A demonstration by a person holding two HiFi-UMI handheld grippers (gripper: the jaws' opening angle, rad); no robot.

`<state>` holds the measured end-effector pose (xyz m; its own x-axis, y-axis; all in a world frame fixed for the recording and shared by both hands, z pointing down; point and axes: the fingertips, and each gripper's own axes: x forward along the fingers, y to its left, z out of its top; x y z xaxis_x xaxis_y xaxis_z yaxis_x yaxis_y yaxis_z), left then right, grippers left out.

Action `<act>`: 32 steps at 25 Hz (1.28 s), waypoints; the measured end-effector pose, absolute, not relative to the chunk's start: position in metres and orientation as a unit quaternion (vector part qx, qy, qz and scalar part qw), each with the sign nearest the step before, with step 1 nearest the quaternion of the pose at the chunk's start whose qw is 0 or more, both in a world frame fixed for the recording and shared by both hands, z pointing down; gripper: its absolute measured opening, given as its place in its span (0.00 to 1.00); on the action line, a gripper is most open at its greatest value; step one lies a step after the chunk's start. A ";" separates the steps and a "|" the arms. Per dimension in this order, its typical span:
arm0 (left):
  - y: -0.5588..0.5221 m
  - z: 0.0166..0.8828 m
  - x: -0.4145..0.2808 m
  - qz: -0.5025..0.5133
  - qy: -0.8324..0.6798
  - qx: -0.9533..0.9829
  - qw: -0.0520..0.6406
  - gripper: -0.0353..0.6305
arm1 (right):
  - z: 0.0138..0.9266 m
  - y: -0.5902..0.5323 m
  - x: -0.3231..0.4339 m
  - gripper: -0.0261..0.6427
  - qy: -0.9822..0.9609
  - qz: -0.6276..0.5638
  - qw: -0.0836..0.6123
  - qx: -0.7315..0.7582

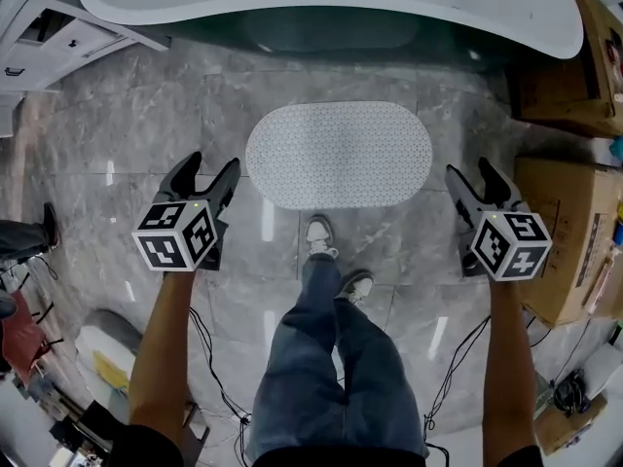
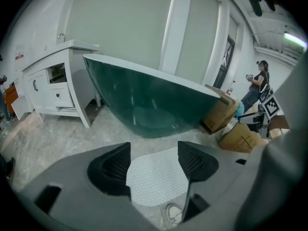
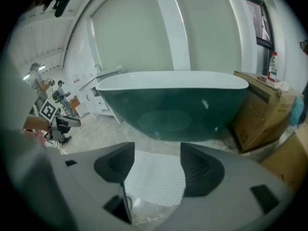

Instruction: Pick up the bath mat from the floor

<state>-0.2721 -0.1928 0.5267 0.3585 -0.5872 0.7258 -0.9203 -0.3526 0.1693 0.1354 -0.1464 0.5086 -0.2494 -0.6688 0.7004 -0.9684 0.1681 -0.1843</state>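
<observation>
Shoes [image 1: 318,233]: you are standing at the lower centre of the head view, with the leading toe just short of the mat's near edge.
Left gripper [image 1: 211,163]: you are holding it at centre left, with its jaws standing partly apart and gripping nothing. Through the gap its own view is showing only the mat and floor beyond.
Right gripper [image 1: 468,168]: you are holding it at centre right, with its jaws likewise apart and empty.
Bath mat [image 1: 339,154]: it is lying flat on the marble floor [image 1: 146,134] at mid-frame, between the two grippers and touching neither.
Long axis: it is running left to right across the frame, so each rounded end is facing one gripper.
Nearer hand: neither is clearly leading, since the ends are sitting about evenly from the two sets of fingertips.
Coming move, as a judgement: each gripper is probably needing to go down and inward to its own end.
Bathtub [image 1: 331,8]: it is spanning the top of the frame, just beyond the mat's far edge.
</observation>
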 end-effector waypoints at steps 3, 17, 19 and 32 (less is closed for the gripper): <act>-0.195 0.554 -0.272 0.286 -0.493 0.770 0.287 0.54 | 0.541 -0.142 0.142 0.49 -0.728 0.308 0.253 0.558; -0.154 0.706 -0.271 0.287 -0.505 0.755 0.306 0.60 | 0.683 -0.116 0.166 0.52 -0.732 0.294 0.278 0.547; -0.155 0.724 -0.274 0.289 -0.503 0.756 0.303 0.61 | 0.701 -0.121 0.167 0.53 -0.732 0.293 0.275 0.551; -0.178 0.863 -0.301 0.296 -0.497 0.763 0.289 0.65 | 0.848 -0.145 0.169 0.57 -0.732 0.271 0.277 0.560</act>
